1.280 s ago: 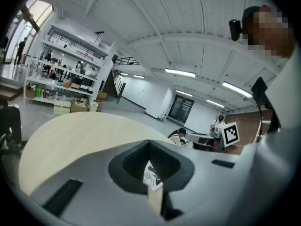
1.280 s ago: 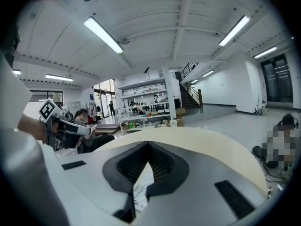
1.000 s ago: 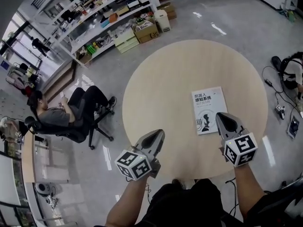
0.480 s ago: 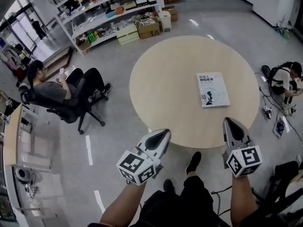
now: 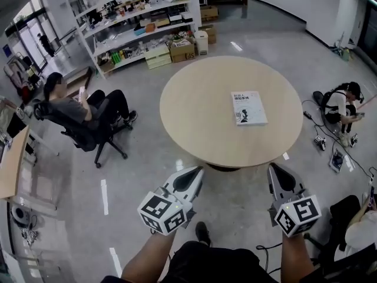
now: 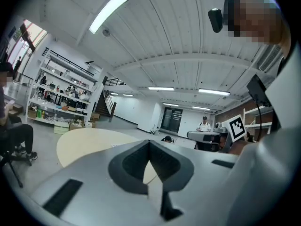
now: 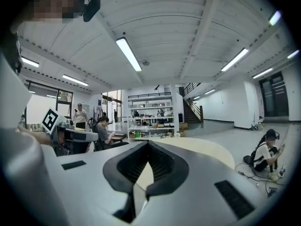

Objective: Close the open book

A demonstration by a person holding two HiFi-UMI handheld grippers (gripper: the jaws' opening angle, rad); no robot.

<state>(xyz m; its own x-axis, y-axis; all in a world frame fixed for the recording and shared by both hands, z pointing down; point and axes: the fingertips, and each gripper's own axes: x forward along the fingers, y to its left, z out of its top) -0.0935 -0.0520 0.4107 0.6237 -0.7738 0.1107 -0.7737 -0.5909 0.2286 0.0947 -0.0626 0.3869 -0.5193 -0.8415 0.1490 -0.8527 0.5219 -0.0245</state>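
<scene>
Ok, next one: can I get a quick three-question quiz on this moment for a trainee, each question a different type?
1. True or false: the book on the round table lies closed, cover up.
2. Multiple choice: the left gripper and right gripper are A) both pressing on the book, B) both shut, empty and apart from the book, C) one shut on the book.
3. Fill in: in the head view, the person in the office chair sits to the table's ____.
Key: 1 true; 2 B; 3 left.
</scene>
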